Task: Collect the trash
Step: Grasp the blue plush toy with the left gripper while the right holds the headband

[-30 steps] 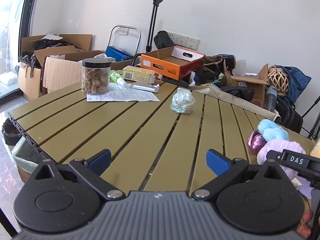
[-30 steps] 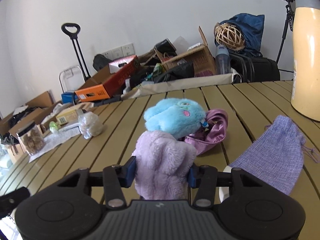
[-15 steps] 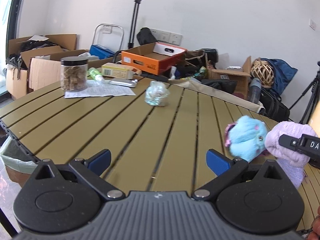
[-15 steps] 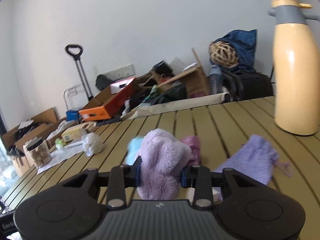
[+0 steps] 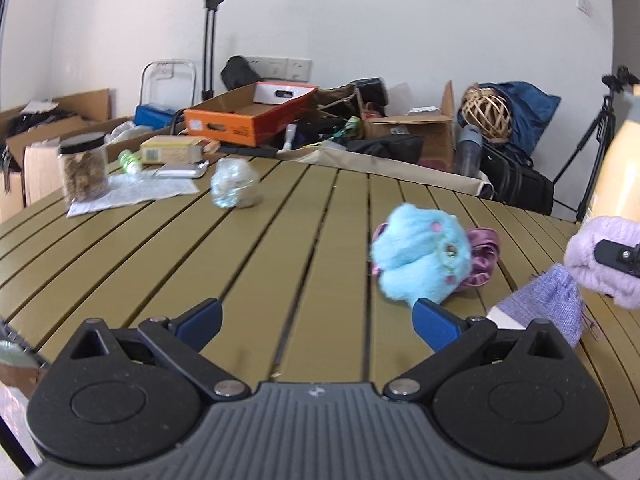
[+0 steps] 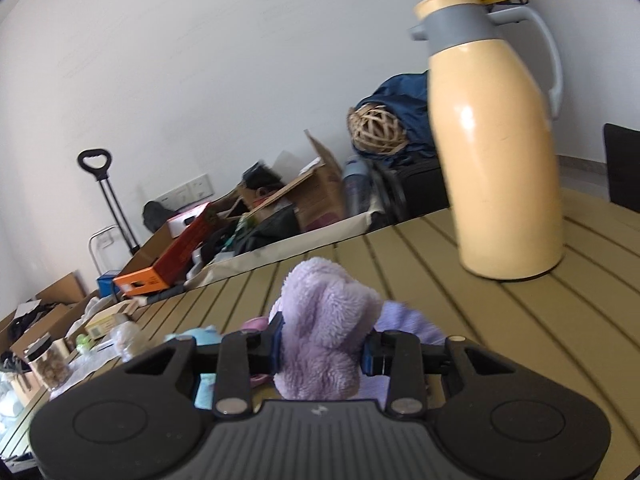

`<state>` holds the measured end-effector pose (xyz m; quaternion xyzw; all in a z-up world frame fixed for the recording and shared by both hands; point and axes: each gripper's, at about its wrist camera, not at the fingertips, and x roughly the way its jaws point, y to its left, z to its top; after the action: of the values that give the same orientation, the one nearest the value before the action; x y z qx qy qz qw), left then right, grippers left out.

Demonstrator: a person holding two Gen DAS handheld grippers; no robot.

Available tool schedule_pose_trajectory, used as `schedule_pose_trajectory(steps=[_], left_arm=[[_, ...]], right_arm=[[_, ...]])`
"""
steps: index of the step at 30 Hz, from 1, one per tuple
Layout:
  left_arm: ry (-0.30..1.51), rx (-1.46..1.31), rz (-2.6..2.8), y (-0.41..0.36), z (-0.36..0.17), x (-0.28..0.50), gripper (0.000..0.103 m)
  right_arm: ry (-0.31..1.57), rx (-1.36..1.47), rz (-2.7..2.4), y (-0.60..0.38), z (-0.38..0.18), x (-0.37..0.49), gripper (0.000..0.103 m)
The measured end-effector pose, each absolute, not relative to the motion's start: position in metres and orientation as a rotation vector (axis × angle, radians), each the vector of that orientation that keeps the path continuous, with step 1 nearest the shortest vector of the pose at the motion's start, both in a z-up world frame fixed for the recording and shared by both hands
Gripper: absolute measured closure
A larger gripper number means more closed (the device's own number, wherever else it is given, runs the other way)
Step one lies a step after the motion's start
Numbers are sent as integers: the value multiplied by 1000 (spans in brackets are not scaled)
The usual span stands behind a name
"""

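My right gripper (image 6: 322, 350) is shut on a fluffy lilac plush (image 6: 326, 336) and holds it above the slatted olive table (image 6: 440, 280); the plush also shows at the right edge of the left wrist view (image 5: 604, 256). My left gripper (image 5: 316, 316) is open and empty, low over the table (image 5: 260, 264). A blue plush (image 5: 420, 256) lies on a purple satin pouch (image 5: 482, 252) just beyond its right finger. A crumpled clear plastic wrapper (image 5: 234, 188) lies farther back on the left.
A lilac woven pouch (image 5: 548, 308) lies at the right. A tall yellow thermos (image 6: 500, 140) stands on the table. A jar (image 5: 82, 172), a paper sheet (image 5: 132, 194), a small box (image 5: 172, 150) and a silver pouch sit at the back left. Boxes and bags crowd the floor behind.
My right gripper has lifted the lilac plush up and away from the blue plush. The left wrist view has swung right, so the blue plush now lies close to its right finger.
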<state>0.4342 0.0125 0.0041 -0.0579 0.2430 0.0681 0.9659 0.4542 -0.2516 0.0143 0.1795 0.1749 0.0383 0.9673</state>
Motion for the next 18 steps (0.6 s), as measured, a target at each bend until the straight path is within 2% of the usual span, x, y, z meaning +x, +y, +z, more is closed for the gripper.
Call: schedule_pose_trajectory(steps=[10,18], left_arm=[[449,87,138,-56,6,482,0],[491,235,122,-90,-6,520,0]], right_arm=[[339,446,8,-309,7,455,69],[342,485,-22,-332,-2,457,69]])
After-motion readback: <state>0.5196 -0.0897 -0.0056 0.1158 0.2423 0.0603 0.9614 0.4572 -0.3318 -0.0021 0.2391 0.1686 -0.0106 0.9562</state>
